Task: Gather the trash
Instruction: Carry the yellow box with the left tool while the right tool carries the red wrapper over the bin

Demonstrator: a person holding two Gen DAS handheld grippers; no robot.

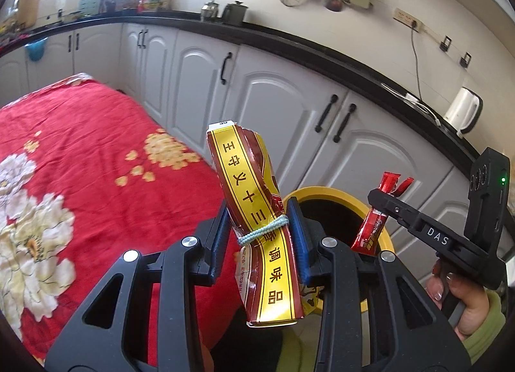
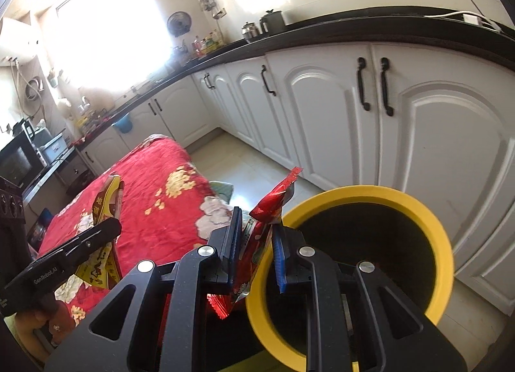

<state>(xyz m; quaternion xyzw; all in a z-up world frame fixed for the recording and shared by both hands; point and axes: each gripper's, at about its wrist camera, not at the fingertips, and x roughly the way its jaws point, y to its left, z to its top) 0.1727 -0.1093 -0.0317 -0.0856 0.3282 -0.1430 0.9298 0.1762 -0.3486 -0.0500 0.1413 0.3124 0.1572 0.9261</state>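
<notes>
Left tongs (image 1: 260, 230) pinch yellow seasoning packet (image 1: 257, 211) w/ rubber band. Right tongs (image 2: 256, 249) pinch red sachet (image 2: 260, 236) beside yellow bin (image 2: 431, 230).

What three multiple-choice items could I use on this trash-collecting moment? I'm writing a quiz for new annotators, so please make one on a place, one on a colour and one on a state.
1. Where is the bin relative to the cloth-covered table?
A. On the table
B. Beside the table, in front of the white cabinets
C. On the black countertop

2. What colour is the bin's rim?
A. Yellow
B. Blue
C. White

3. What is the left gripper doing?
A. Open and empty
B. Shut on a spoon
C. Shut on the yellow-and-red packet

Answers:
1 B: the bin stands beside the table's edge, with the cabinet doors behind it.
2 A: the ring around its dark opening is yellow.
3 C: both pads press the packet near its pale elastic band; the right gripper likewise holds a small red sachet.
</notes>
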